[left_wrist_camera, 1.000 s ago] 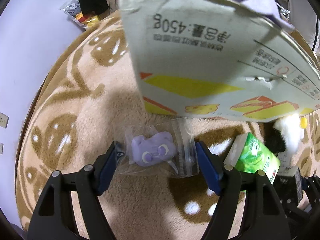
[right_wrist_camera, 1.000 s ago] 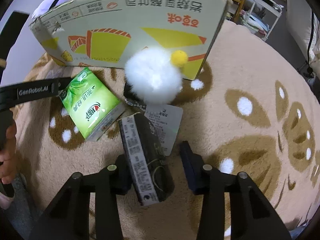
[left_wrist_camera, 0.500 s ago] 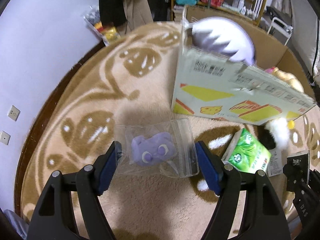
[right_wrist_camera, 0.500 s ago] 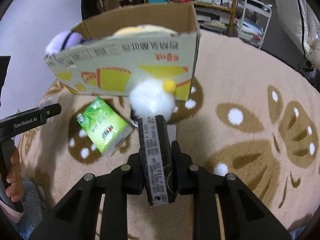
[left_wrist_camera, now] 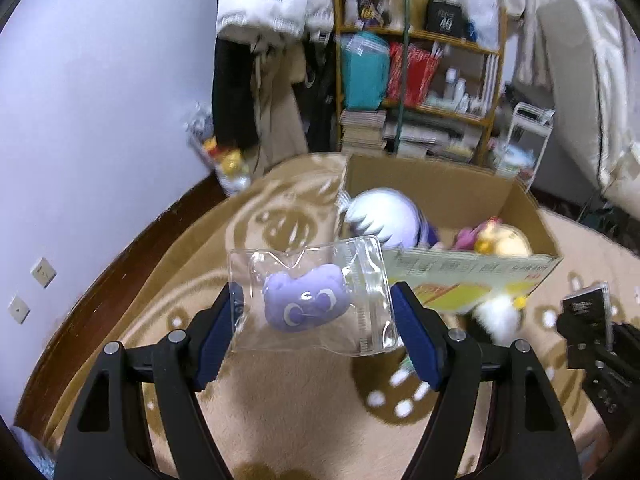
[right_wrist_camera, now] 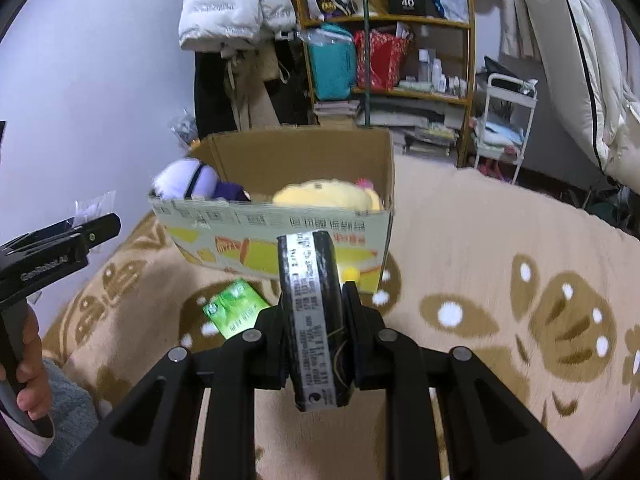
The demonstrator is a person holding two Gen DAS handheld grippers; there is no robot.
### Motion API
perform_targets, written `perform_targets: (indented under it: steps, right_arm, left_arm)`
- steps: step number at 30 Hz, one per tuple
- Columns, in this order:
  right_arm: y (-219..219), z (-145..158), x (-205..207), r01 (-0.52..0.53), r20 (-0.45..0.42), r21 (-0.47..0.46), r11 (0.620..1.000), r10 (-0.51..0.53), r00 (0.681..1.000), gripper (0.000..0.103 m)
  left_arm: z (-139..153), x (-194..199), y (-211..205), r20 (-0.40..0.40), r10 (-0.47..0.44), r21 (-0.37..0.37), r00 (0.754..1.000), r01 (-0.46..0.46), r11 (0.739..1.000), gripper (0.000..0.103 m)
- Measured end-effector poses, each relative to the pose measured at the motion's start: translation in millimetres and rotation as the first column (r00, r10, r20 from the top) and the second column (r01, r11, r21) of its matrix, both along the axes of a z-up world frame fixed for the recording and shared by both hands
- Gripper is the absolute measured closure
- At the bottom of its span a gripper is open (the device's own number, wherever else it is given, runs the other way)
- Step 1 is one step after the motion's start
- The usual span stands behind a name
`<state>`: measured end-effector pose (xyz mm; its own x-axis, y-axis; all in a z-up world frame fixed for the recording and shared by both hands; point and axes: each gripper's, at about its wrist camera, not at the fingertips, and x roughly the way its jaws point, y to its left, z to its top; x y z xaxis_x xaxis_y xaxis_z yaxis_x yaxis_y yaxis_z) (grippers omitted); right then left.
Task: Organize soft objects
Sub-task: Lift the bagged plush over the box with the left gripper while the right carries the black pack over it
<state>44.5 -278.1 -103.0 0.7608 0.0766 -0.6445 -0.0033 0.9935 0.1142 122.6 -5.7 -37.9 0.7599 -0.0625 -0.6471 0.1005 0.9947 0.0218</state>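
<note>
My left gripper (left_wrist_camera: 316,324) is shut on a clear zip bag (left_wrist_camera: 360,280) with a small purple plush (left_wrist_camera: 306,302) inside, held up above the rug. My right gripper (right_wrist_camera: 314,316) is shut on a black soft pack with a white label (right_wrist_camera: 314,328), also lifted; it shows at the right edge of the left wrist view (left_wrist_camera: 586,316). The open cardboard box (right_wrist_camera: 280,236) stands ahead on the rug with a white-purple plush (left_wrist_camera: 380,216) and a yellow plush (right_wrist_camera: 324,196) inside. A white pompom (left_wrist_camera: 498,318) lies in front of the box.
A green tissue pack (right_wrist_camera: 236,308) lies on the beige patterned rug (right_wrist_camera: 500,248) in front of the box. A cluttered shelf (right_wrist_camera: 388,60), hanging coats (right_wrist_camera: 236,4) and a white cart (right_wrist_camera: 504,120) stand behind. The other gripper's handle (right_wrist_camera: 52,252) is at the left.
Both grippers have risen from the rug with their loads. My right gripper closed on the black pack and lifted it. The box's inside has come into view.
</note>
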Motion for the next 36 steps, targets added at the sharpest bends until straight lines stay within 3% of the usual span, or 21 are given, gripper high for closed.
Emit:
perform_targets:
  steps: [4,15,21,27,36]
  right_arm:
    - [-1,14,3,-0.004,0.041,0.008,1.0,0.003,0.999,0.08]
    - [-12,41,22,-0.008,0.119,0.028,1.0,0.005,0.993,0.08]
    - [-24,44,46,-0.028,0.122,0.101,0.994,0.016,0.992,0.08]
    - [-24,48,69,-0.058,0.117,0.067,0.996,0.05,0.992,0.08]
    - [-25,35,100,-0.098,0.074,0.037,0.995,0.095,0.993,0.08]
  left_arm:
    - [17,-7,-6,0.064,-0.036,0.006,0.997,0.035,0.999,0.028]
    - [44,10,-26,0.136,-0.098,0.007,0.986,0.098,0.995,0.028]
    - [49,32,-41,0.144,-0.119,0.029,0.982,0.116,0.993,0.028]
    - [55,57,-59,0.162,-0.147,0.055,0.976,0.14,0.989,0.028]
    - [37,69,-71,0.093,-0.172,0.048,0.981,0.168,0.985,0.027]
